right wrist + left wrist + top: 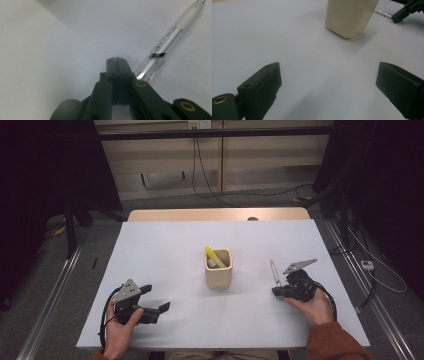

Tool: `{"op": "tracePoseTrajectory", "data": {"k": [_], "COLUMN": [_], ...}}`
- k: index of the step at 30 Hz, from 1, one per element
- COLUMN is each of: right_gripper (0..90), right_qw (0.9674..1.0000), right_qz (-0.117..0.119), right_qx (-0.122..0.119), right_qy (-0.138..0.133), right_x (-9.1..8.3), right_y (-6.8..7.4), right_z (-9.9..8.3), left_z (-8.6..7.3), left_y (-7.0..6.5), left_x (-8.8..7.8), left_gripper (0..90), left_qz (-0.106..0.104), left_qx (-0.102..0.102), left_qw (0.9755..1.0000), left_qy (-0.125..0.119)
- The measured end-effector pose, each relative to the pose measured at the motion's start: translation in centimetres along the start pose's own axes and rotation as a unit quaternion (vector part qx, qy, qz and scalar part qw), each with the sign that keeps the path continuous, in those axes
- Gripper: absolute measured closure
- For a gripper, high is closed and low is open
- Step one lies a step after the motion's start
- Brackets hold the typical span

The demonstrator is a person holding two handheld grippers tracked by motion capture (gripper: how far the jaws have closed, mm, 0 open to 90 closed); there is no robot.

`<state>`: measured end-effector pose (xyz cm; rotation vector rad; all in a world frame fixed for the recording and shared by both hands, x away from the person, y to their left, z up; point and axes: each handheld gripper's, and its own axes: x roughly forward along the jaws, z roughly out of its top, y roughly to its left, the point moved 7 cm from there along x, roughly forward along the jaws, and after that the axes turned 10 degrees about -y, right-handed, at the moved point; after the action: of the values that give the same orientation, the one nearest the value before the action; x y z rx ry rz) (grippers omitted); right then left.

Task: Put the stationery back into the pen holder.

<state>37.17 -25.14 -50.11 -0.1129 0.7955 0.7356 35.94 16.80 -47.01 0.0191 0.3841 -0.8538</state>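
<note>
The right tongs [115, 60], held in the person's right hand [314, 306], rest on the white counter [165, 250] with their two black jaws pressed flat together and nothing between them. Just beside their tips, on the side away from the cup, lies a clear-barrelled pen [168, 45], its near end slipping under the jaw linkage in the right gripper view; whether metal touches plastic cannot be told. From the high view the pen [273, 270] lies on the counter, pointing away from the person, near the front right part of the sheet.

The left tongs [150, 300], gripped in the left hand [120, 330] at the near left of the counter, stand wide open and hold nothing, with bare counter between the jaws. They point toward a cream cup [218, 268] at the middle of the counter, which holds a yellow item [212, 255]. The cup [349, 17] stands well apart from both tongs, between the two hands.
</note>
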Motion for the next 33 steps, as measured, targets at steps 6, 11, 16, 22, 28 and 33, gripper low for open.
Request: {"op": "tracePoseTrajectory", "data": {"k": [6, 11, 16, 22, 28, 33], "right_gripper": [90.0, 90.0, 90.0, 90.0, 90.0, 90.0], "right_qw": [1.0000, 1.0000, 0.9997, 0.9993, 0.9986, 0.9975], "right_qz": [0.000, -0.005, -0.025, -0.038, -0.051, -0.070], "right_qx": [-0.004, 0.001, -0.002, 0.000, -0.011, -0.015], "right_qy": [0.004, 0.006, 0.007, 0.001, -0.002, 0.000], "right_x": [-0.3, -0.6, -1.2, -1.9, -2.5, -2.8], "right_y": [-0.4, -0.8, -1.6, -2.6, -3.5, -4.0], "right_z": [-0.2, -0.3, -0.6, -1.0, -1.3, -1.4], "left_z": [0.0, 0.0, 0.0, -0.1, -0.1, -0.1], "left_y": [0.0, 0.0, 0.1, 0.0, 0.0, 0.0], "left_x": [0.0, 0.0, 0.0, 0.0, 0.0, 0.0], "left_gripper": [6.3, 6.3, 6.3, 6.3, 6.3, 6.3], "left_qz": [0.001, -0.001, 0.000, 0.002, 0.001, 0.001], "left_qx": [0.000, 0.003, 0.000, 0.002, 0.001, 0.001], "left_qw": [1.0000, 1.0000, 1.0000, 1.0000, 1.0000, 1.0000], "left_qy": [0.003, 0.001, 0.002, 0.006, 0.006, 0.005]}}
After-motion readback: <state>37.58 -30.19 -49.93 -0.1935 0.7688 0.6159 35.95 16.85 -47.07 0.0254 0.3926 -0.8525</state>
